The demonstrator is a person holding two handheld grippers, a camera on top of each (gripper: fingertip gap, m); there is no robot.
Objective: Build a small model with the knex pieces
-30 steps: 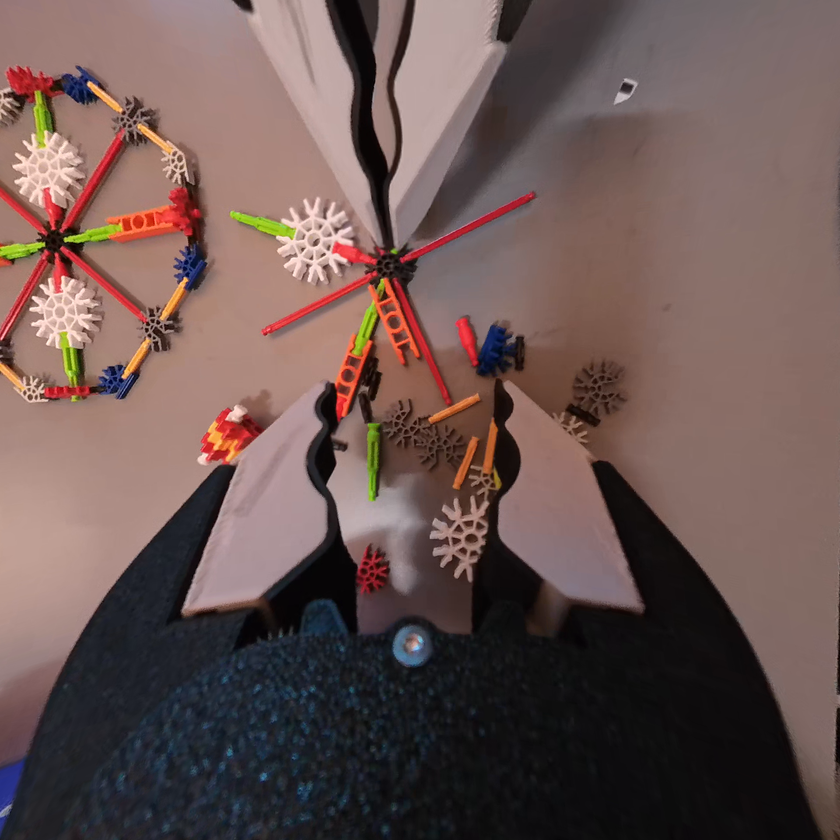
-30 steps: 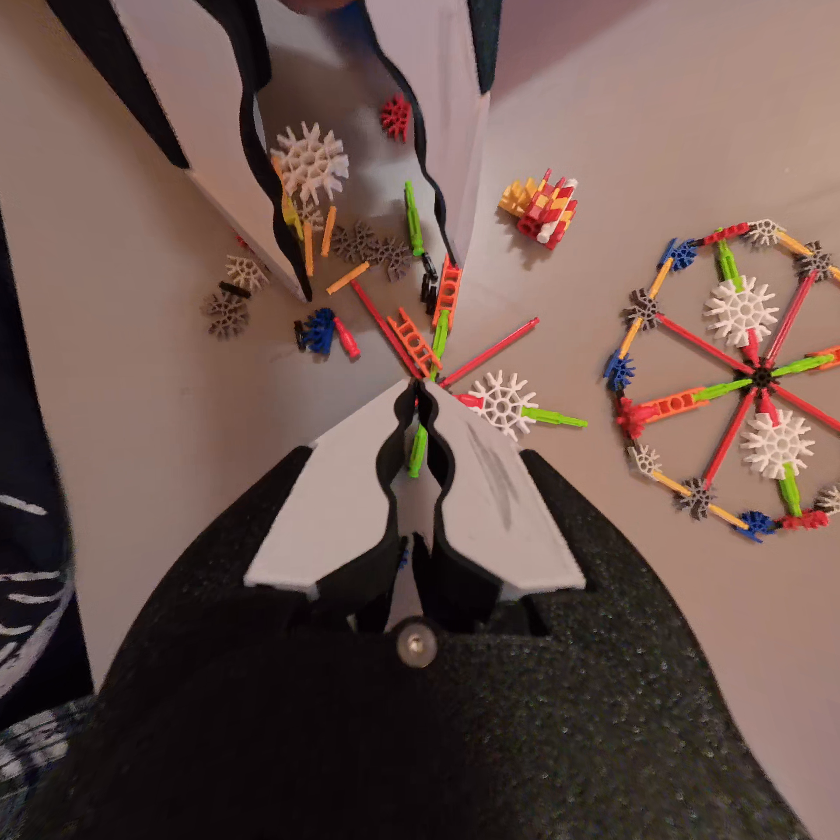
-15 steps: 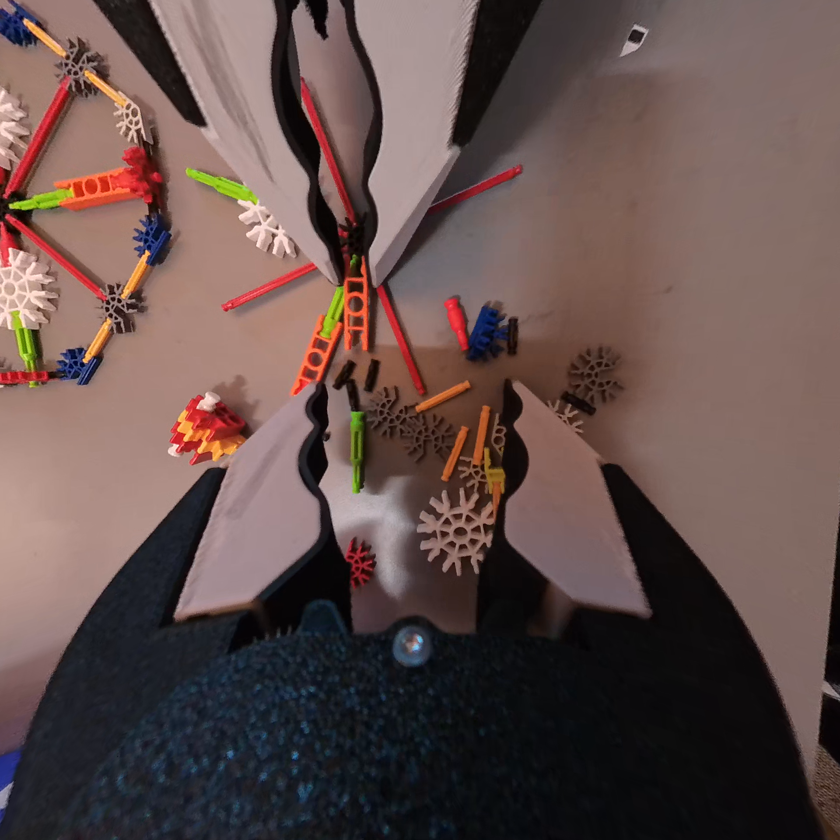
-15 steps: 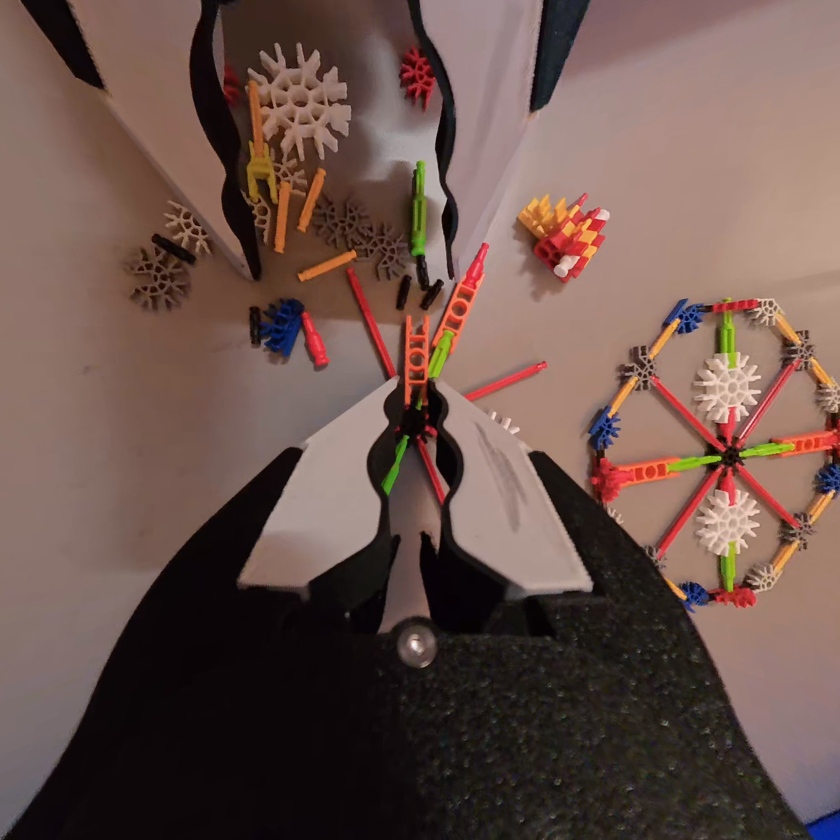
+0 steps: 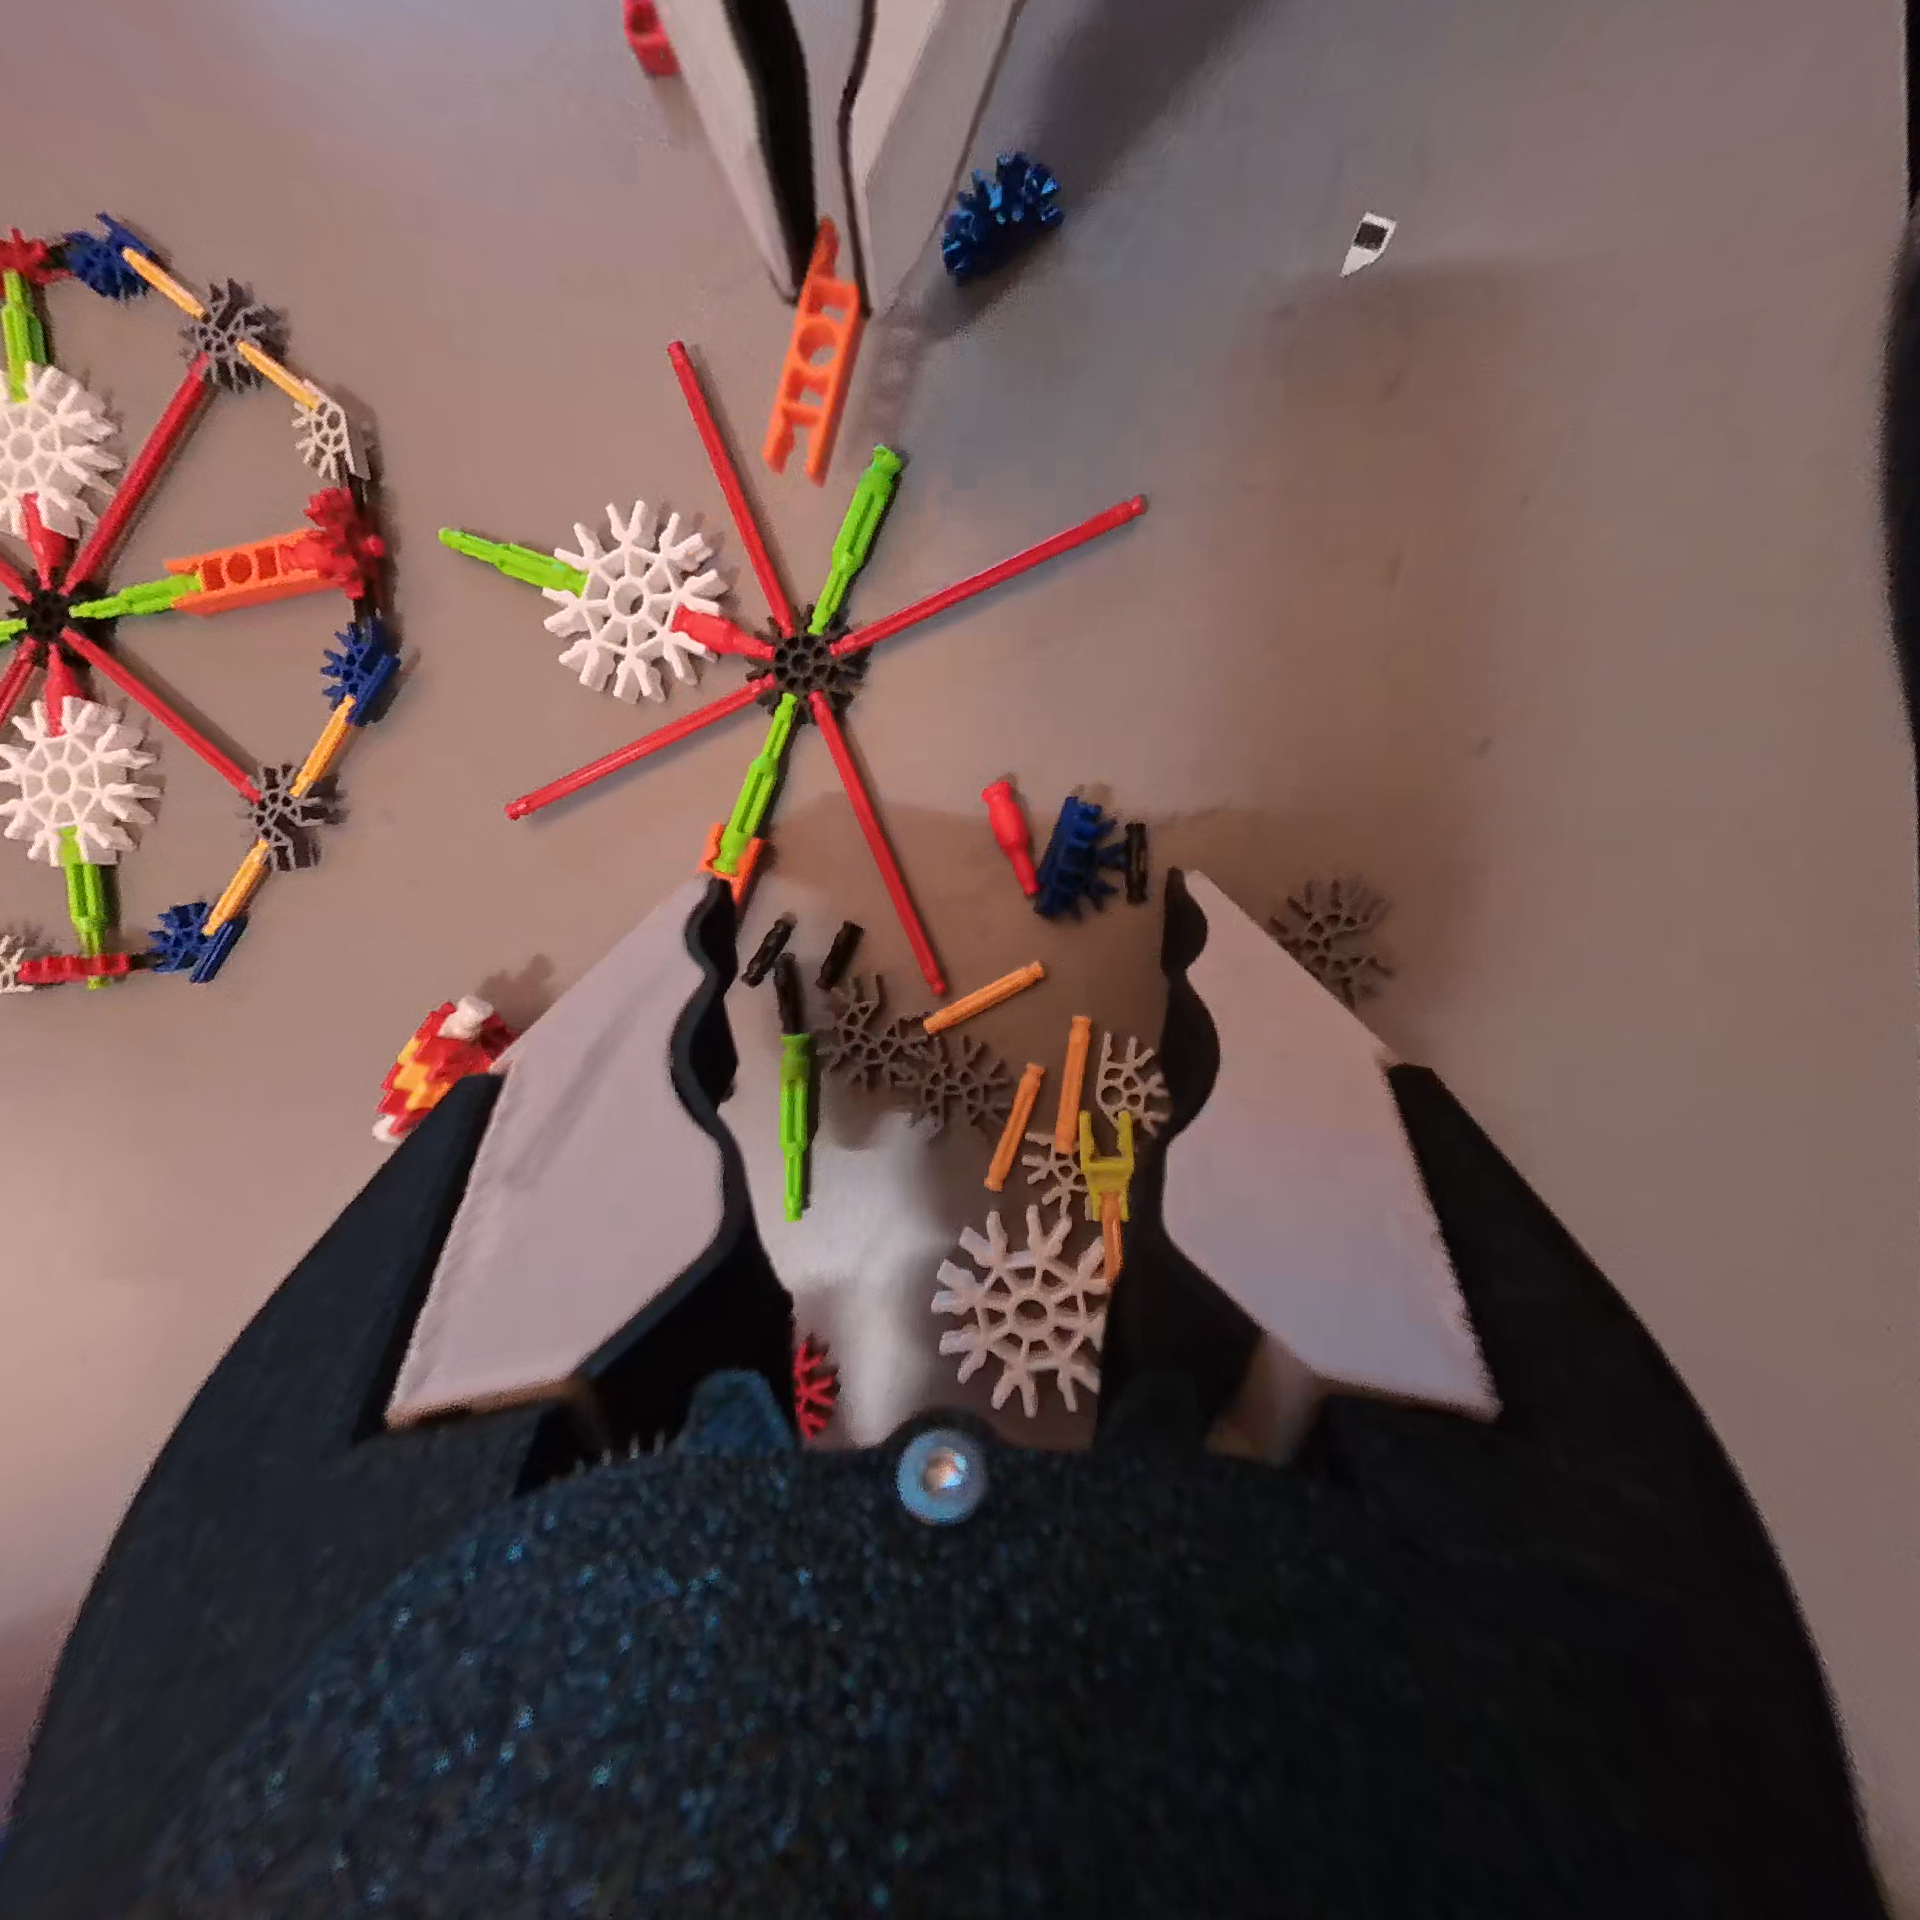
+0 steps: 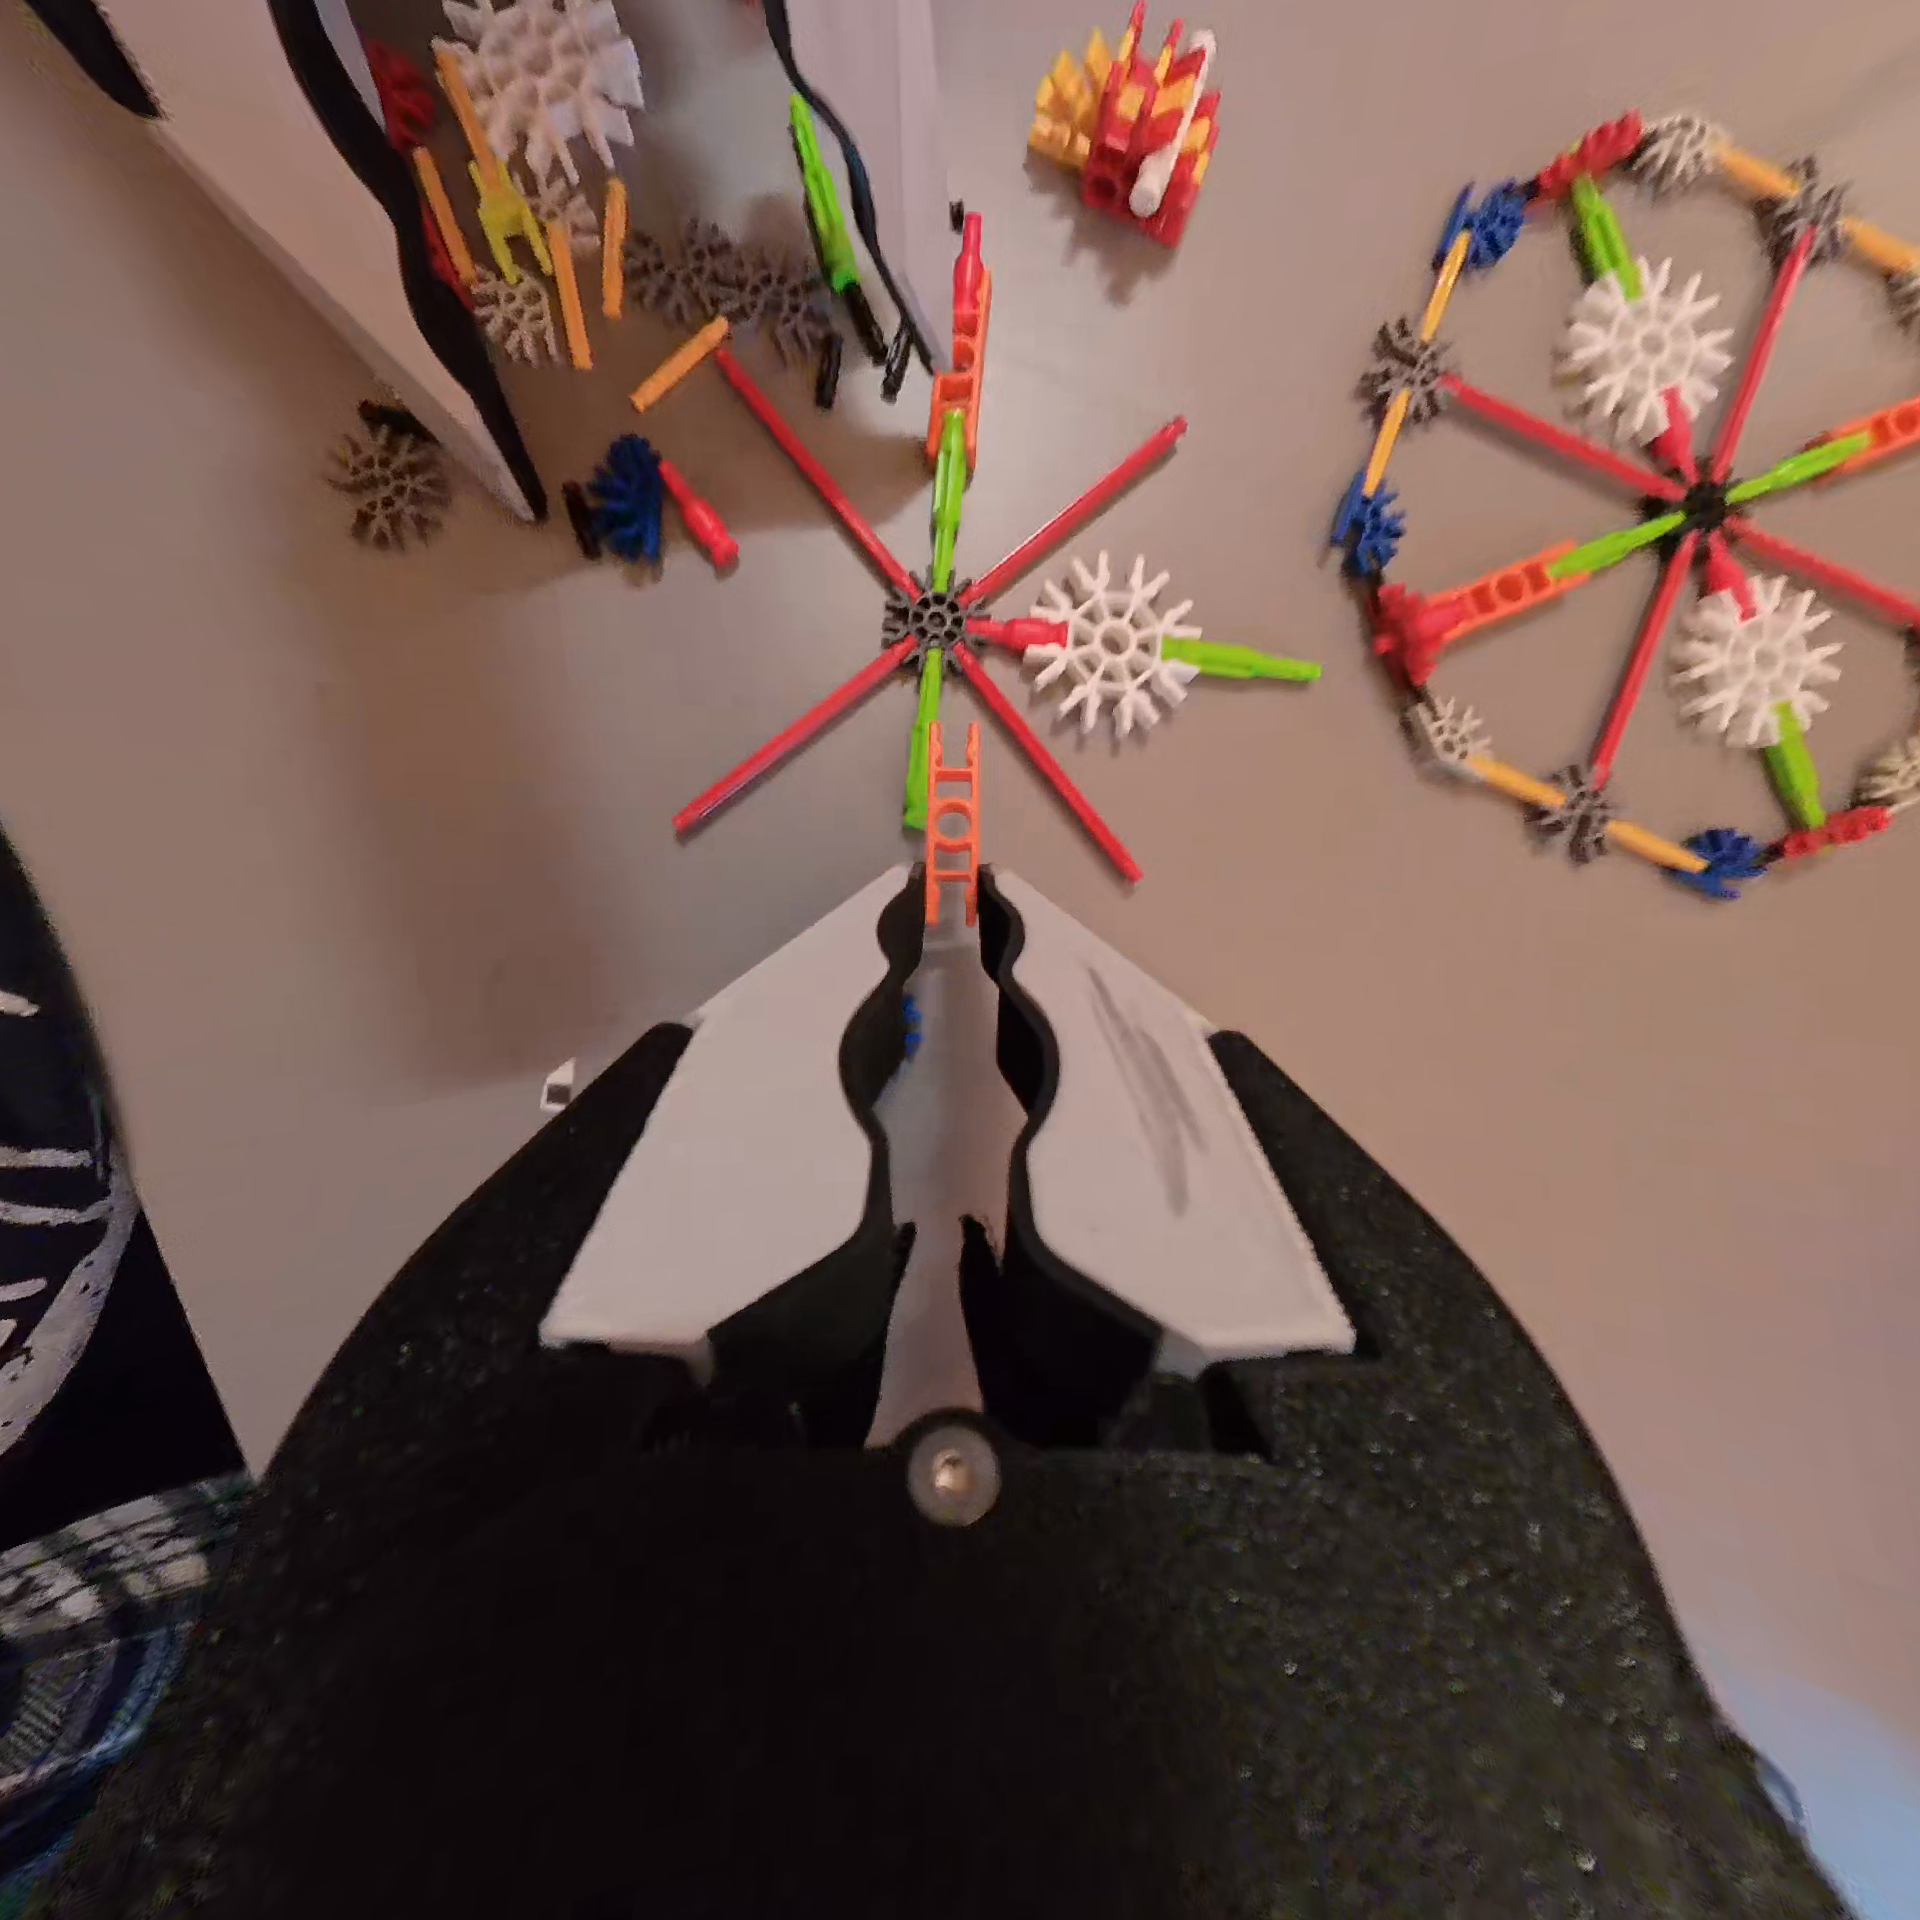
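- The right hand-held gripper (image 6: 951, 899) is pinching one end of an orange ladder piece (image 6: 954, 821), whose free end is lying beside a green rod (image 6: 920, 743) of the spoke hub (image 6: 928, 621); half a second ago its jaws were closed over the hub itself
- The hub is now sitting uncovered on the tabletop (image 5: 1455, 582), red spokes (image 5: 997, 566) fanned out, a white snowflake (image 5: 634, 601) attached on one side
- The left hand-held gripper (image 5: 940, 914) is hovering open and empty above loose parts: a green rod (image 5: 795, 1117), grey connectors (image 5: 914, 1060), orange pegs (image 5: 982, 997), a white snowflake (image 5: 1023, 1314)
- A finished wheel (image 6: 1694, 499) is lying well apart from the hub, as before, with a red-yellow block (image 6: 1127, 135) nearby
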